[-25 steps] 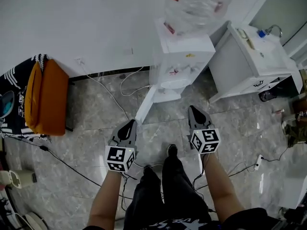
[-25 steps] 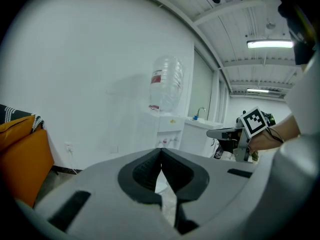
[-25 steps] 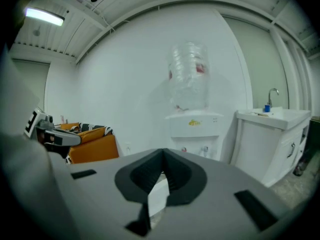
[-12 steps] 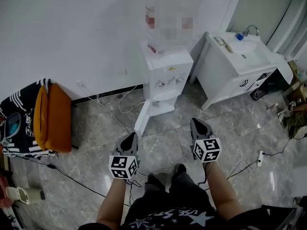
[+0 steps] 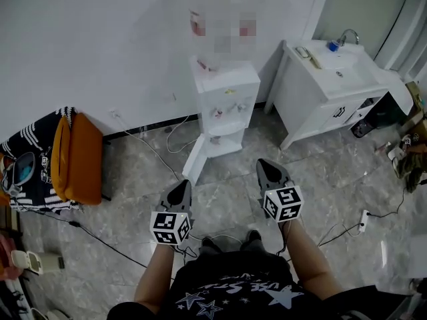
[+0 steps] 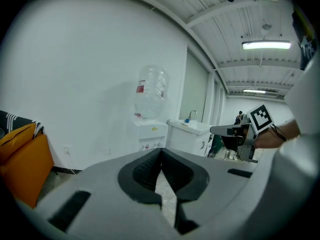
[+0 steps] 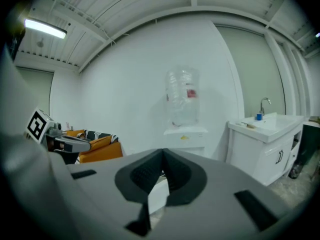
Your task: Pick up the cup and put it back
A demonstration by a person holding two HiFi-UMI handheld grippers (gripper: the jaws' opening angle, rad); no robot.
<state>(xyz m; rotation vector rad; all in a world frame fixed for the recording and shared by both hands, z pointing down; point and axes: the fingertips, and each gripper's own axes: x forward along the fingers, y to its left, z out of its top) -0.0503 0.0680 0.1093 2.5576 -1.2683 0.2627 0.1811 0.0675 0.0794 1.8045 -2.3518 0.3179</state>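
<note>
In front of the water dispenser (image 5: 223,99), above the grey stone floor (image 5: 127,205): left gripper (image 5: 182,187) and right gripper (image 5: 265,167), side by side, well short of the dispenser, both pointed toward it. Left fingers (image 6: 145,170) clenched tip to tip with nothing between them, only floor showing through the slit lower down. Right fingers (image 7: 181,176) clenched the same way, likewise empty.

On top of the dispenser, a big clear water bottle (image 6: 151,91) with a red label. Just right of the dispenser, a white cabinet (image 5: 313,109) carrying a sink (image 5: 340,72) and a tap (image 5: 347,36). Left of the dispenser, along the same white wall (image 5: 93,45), an orange cushion (image 5: 81,157) leaning against black-and-white striped cloth (image 5: 33,142). Between cushion and dispenser, white cables (image 5: 150,145) trailing over the floor. Farther right of the dispenser, past the cabinet, a white power strip (image 5: 365,219) lying on the floor.

Cup: whereabouts impossible to tell from any view, whether on the dispenser or near it.
</note>
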